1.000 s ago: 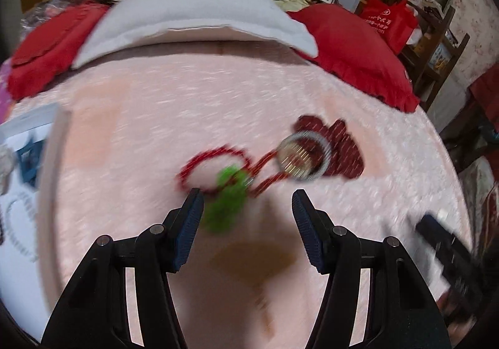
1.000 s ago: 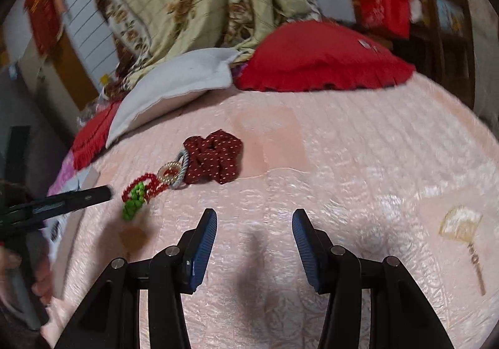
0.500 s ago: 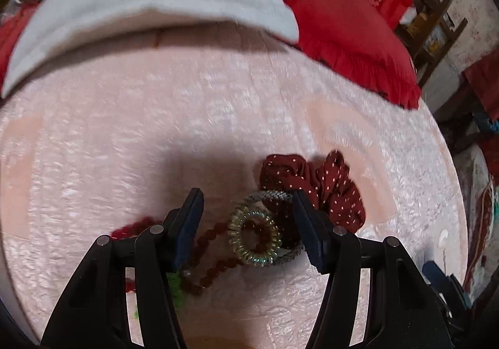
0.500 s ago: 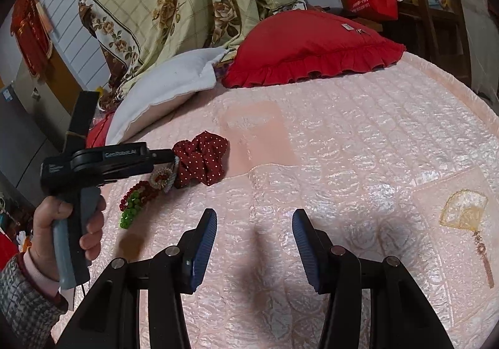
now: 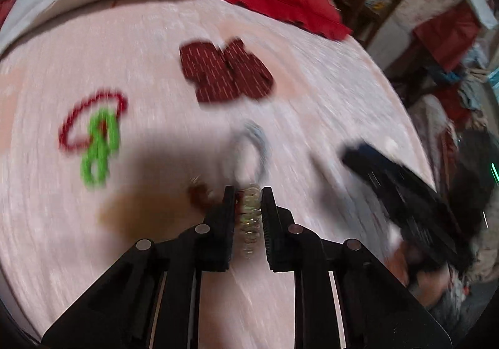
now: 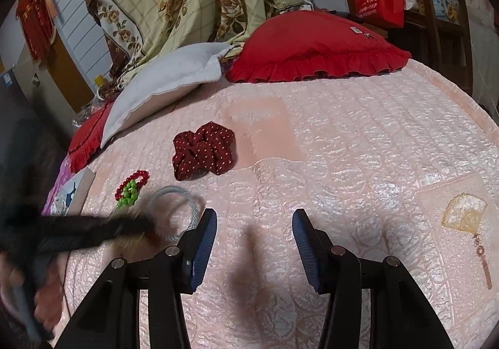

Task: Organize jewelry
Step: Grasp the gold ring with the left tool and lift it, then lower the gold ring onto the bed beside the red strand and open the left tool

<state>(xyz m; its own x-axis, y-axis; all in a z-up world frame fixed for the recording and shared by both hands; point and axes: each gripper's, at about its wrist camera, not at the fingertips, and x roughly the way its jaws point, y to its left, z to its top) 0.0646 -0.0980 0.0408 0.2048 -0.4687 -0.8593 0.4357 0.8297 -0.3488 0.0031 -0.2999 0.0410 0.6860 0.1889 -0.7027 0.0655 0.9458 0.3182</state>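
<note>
Left gripper (image 5: 248, 193): its jaws are closing, and a pale coiled spiral hair tie (image 5: 249, 218) sits squeezed between the two pads, running lengthwise down the narrow gap.
Silver bangle (image 5: 254, 146): a blurred grey ring hanging off the front of the left fingertips, linked to the coil; from the right wrist view it shows as a thin grey loop (image 6: 177, 208) just beyond the left gripper's dark, smeared body.
Dark red bit (image 5: 199, 193): something brownish-red pokes out just left of the left jaws; too blurred to say what it is.
Red bead bracelet (image 5: 93, 118): lying on the pink bedspread (image 5: 156, 53), well to the left of the jaws, free of them.
Green bead string (image 5: 99, 149): resting across the red bracelet's lower edge, touching it.
Dotted maroon scrunchie (image 6: 202, 152): flat on the bedspread, beyond the beads and apart from both grippers.
Right gripper (image 6: 254, 243): jaws spread, only bedspread between them.
Red pillow (image 6: 312, 43): at the far edge of the bed, beside a white pillow (image 6: 168, 81).
</note>
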